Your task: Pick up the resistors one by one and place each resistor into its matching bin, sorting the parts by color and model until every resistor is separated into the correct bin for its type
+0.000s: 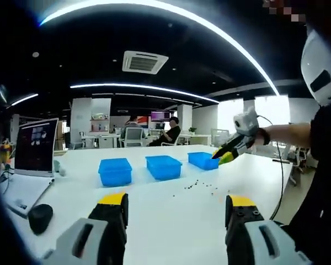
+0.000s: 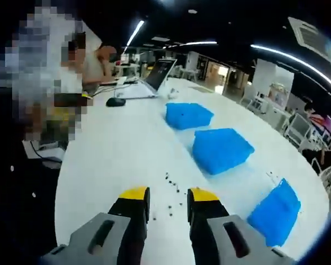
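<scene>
Right gripper (image 2: 168, 204) open, empty, over tiny resistors (image 2: 169, 193). Left gripper (image 1: 176, 207) open too. Could pinch two together, or drop one beside the blue bin (image 2: 220, 149).

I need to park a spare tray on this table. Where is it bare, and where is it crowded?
Bare: the white table between the left gripper and the three blue bins, and between mouse and bins. Crowded: the scattered resistors before the bins; the laptop at the far edge.
</scene>
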Tool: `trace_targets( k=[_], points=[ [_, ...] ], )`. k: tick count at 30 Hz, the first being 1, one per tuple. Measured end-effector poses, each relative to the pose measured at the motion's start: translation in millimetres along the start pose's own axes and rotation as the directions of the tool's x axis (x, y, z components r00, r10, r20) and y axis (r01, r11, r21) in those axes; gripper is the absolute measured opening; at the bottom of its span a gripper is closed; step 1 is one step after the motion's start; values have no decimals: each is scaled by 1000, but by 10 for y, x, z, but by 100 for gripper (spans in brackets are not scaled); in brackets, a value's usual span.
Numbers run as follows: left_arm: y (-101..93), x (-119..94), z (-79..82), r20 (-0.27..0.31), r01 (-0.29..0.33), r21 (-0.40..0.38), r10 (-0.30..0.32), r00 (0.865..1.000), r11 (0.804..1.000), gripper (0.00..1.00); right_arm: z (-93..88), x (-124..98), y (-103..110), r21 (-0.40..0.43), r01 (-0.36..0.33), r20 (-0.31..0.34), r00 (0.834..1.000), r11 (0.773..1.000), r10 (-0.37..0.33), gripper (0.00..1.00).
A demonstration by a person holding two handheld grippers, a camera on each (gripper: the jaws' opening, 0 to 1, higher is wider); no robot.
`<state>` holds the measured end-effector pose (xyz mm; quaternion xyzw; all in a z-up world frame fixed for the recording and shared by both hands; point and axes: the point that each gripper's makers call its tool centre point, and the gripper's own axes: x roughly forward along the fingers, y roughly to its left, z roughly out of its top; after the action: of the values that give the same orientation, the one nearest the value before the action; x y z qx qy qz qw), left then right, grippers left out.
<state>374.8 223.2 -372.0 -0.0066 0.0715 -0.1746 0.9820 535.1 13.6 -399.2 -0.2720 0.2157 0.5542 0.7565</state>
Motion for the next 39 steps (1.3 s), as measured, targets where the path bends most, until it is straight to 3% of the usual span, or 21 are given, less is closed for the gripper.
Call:
trace_targets(
  k=[5,12,16,27,34,39],
  points=[
    [15,-44,-29,-4,-6,-4,6,1000,1000,72,-123,324,58,-58,-98,-153,984,994,88,27],
    [49,-80,-80,-14,-20,-9,19,1000,1000,72,-269,606,-7,-78,-157,-281,951,985,129,24],
    [92,-95,-81,-10,-38,-20,38,999,999,72,-365,699,-39,-71,-181,-321,935,981,150,22],
    [114,-89,-109,-15,-45,-27,45,999,999,72,-462,795,-90,-45,-197,-355,920,979,169,15],
    [88,-74,-110,-14,-44,-26,43,999,999,72,-475,813,-96,-27,-189,-354,920,982,167,6],
    [68,-78,-94,-13,-42,-22,42,999,999,72,-494,790,-83,-35,-177,-348,925,984,154,5]
  ],
)
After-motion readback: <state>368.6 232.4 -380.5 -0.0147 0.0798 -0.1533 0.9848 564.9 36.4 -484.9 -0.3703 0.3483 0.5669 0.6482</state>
